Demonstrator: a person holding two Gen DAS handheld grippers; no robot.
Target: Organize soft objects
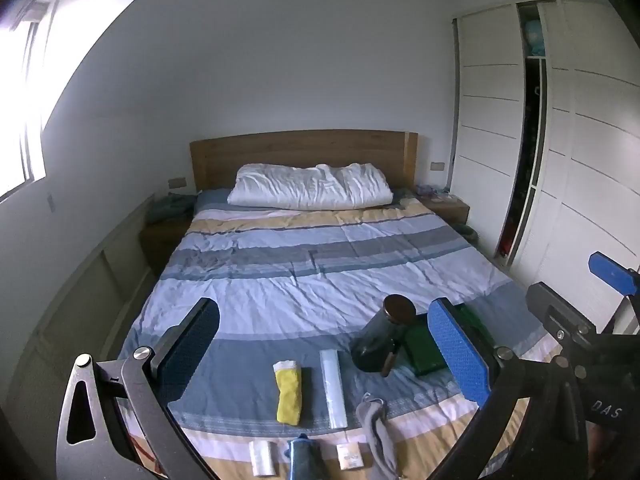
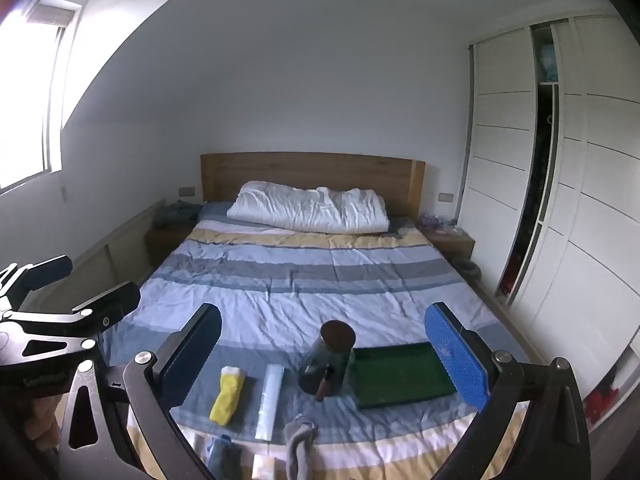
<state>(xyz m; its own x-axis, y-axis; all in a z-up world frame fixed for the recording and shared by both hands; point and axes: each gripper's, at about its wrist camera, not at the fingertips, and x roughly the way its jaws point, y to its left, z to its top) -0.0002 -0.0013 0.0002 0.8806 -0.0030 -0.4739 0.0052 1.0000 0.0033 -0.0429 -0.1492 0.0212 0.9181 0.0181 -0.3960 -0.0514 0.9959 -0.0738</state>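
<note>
We hold both tongs wide open and empty above the foot of the bed (image 1: 304, 280). The yellow cloth (image 1: 289, 396) lies between the left tongs (image 1: 324, 354), long axis running away from us. The grey sock (image 2: 300, 448) sits nearer the right tongs (image 2: 340, 354), beside the green tray (image 2: 400, 374).

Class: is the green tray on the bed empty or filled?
Empty. The green tray shows only its bare green floor in the right wrist view; nothing lies inside.
</note>
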